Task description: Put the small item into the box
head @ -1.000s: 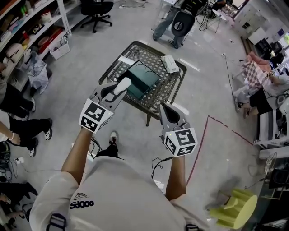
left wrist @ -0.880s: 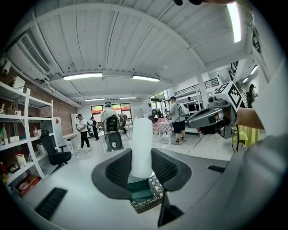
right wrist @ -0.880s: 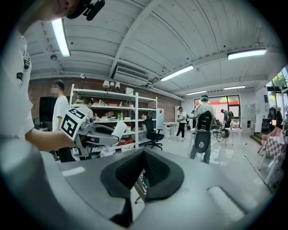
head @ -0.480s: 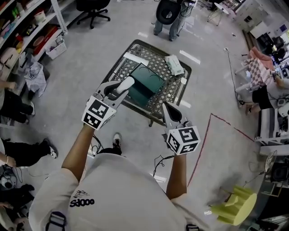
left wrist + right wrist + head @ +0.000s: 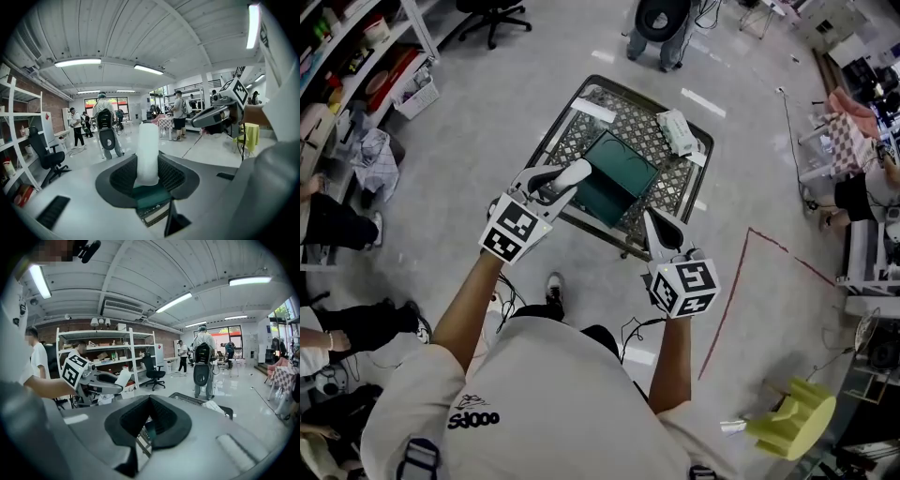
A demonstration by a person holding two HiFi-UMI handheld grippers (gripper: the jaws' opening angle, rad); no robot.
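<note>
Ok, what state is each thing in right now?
Left gripper: shut on the white cylindrical item.
White cylindrical item: held, not yet in the green box.
Right gripper: shut, empty.
Green box: open-topped, on the lattice table.
White packet: lying on the table.

The head view looks steeply down over the person's shoulders onto the mesh table (image 5: 637, 122) and green box (image 5: 619, 173). Each gripper view sits close behind its own jaws, facing roughly level. One catches the right gripper (image 5: 197, 123), the other the left gripper (image 5: 115, 387), and both apparently share the table's edge.

White item (image 5: 572, 173) near green box (image 5: 619, 178)
</note>
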